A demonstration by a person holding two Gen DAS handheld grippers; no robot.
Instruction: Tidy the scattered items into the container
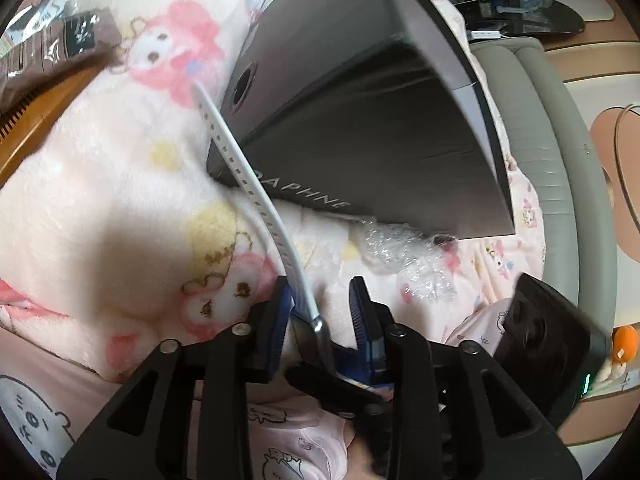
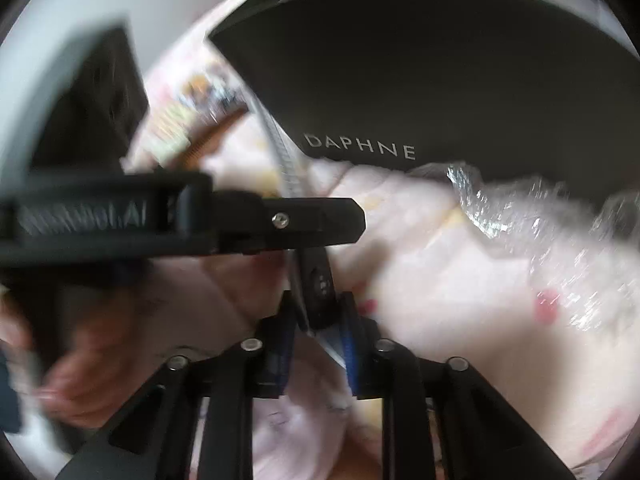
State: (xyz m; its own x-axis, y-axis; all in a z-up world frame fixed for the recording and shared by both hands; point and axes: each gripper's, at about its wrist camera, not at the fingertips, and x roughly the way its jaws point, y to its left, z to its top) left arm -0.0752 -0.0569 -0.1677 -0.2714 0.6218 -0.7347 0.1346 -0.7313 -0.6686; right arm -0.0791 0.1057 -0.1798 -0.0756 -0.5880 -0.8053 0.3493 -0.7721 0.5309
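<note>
The white strap point(image 1: 256, 192) points long-ways from the spread left claw point(image 1: 320, 312) toward the black box point(image 1: 360, 100); the right claw point(image 2: 320, 320) pinches its dark end

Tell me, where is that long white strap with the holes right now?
In the left wrist view the white strap rises from between the left gripper's jaws, over the pink blanket, up against the dark box marked DAPHNE.

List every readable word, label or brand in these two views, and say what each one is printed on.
"DAPHNE": on the side of the dark box, legible in the right wrist view and partly covered by the white strap in the left wrist view.
Lettering ending in "AI": on the left gripper body, otherwise too blurred.
Print on the brown packet: too small to read.
</note>
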